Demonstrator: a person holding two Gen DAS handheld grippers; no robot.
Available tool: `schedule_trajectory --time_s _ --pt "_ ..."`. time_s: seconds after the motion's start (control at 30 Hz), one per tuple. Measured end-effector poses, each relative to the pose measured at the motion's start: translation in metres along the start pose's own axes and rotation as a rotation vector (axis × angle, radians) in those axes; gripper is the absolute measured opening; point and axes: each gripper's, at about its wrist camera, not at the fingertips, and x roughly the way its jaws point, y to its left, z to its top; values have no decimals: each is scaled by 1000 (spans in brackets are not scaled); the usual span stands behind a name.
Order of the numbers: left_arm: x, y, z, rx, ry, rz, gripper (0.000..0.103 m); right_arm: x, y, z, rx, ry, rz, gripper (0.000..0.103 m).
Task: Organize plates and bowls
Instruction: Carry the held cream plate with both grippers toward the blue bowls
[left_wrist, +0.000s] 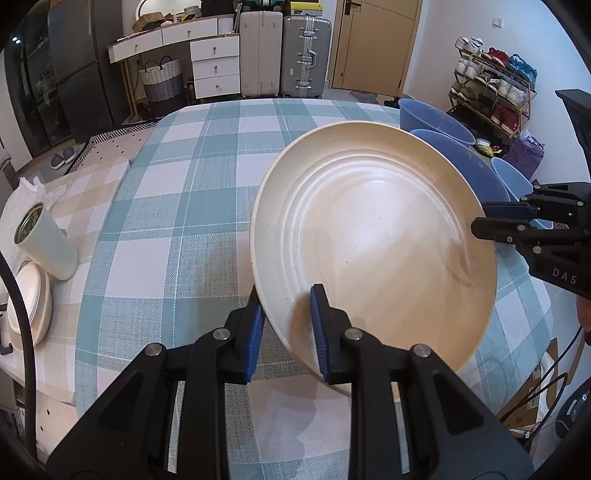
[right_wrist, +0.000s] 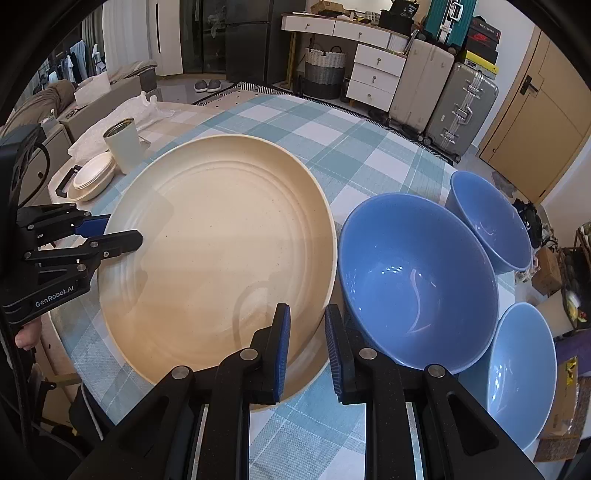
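between both hand-held grippers, cream plate (left_wrist: 373, 243) beside blue bowls (right_wrist: 417, 280)

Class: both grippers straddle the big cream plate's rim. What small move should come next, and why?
Probably lift the cream plate slightly with both grippers. The left gripper and right gripper straddle opposite rims, and the largest blue bowl sits right beside it, so rising first would likely avoid nudging that bowl.

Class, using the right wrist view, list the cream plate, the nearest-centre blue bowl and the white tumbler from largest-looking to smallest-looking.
1. cream plate
2. blue bowl, close behind; nearness to the camera may flatter both
3. white tumbler, farther off, so its rank is unsure
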Motion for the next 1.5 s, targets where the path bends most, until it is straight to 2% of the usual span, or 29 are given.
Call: schedule_trajectory --time_s 0.53,1.17,1.5 --pt "25 -8 -1 32 17 10 21 15 -3 -8 1 33 -28 20" --pt "38 -6 -4 44 45 15 22 35 4 -4 -28 72 -71 21" --pt "43 -17 -7 72 47 22 23 47 0 -5 -24 94 -89 21"
